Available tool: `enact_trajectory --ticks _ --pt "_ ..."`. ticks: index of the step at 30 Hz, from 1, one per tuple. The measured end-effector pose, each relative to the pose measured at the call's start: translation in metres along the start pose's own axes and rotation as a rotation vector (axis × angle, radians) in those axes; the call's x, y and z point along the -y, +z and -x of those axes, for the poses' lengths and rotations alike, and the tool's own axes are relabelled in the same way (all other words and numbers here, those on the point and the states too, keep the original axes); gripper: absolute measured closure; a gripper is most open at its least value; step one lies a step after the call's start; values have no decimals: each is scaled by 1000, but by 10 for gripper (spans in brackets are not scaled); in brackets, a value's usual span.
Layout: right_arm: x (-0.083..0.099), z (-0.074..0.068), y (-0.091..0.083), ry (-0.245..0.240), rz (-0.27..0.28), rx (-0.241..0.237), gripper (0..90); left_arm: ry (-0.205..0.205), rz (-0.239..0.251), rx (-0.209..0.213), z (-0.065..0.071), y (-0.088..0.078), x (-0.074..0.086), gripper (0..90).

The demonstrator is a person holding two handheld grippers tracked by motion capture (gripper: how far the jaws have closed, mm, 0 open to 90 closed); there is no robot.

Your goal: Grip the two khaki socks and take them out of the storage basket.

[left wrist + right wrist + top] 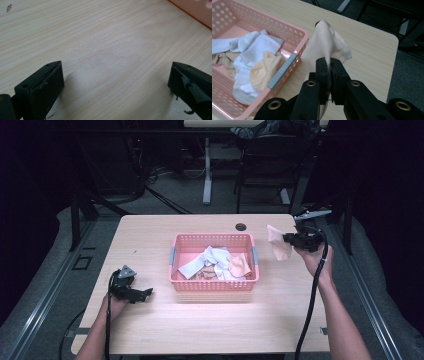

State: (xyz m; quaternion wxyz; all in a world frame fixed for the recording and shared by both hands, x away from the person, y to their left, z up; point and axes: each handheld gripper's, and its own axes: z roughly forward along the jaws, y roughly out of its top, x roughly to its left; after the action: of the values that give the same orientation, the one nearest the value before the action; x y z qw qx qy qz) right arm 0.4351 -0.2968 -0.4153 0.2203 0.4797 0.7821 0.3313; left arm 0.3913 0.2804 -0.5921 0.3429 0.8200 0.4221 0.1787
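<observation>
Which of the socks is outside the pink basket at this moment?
The beige sock pinched in the right claw, held beside the basket. The other socks, white and beige, lie inside it.

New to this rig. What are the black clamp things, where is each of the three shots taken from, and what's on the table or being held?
A person holds a hand-operated two-jaw gripper in each hand. The high view looks down on the wooden table; the other two cameras ride on the grippers, looking along their jaws. The left gripper sits low over bare wood, jaws wide apart, holding nothing. The right gripper is clamped on a beige sock, lifted just right of the pink basket. In the basket lie white socks and more beige ones.
</observation>
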Motion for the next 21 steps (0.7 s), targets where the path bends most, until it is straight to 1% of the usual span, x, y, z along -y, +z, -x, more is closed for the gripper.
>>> enact_trajectory --ticks 3,6,10,13,14,16,18,21 --pt "3 3 2 0 -11 16 855 1 0 0 0 0 0 2" --pt "7 8 6 17 -22 20 855 1 0 2 0 0 0 2" --pt "13 12 12 21 -46 31 855 2 0 2 0 0 0 2" --pt "17 14 16 27 -58 34 855 2 0 2 0 0 0 2" --pt "21 16 21 34 -79 35 855 2 0 2 0 0 0 2" --pt "22 18 23 42 -84 36 855 3 0 3 0 0 0 2" --pt "23 21 24 58 -81 26 854 3 0 3 0 0 0 2" --pt "28 23 27 61 -93 31 854 2 0 3 0 0 0 2"
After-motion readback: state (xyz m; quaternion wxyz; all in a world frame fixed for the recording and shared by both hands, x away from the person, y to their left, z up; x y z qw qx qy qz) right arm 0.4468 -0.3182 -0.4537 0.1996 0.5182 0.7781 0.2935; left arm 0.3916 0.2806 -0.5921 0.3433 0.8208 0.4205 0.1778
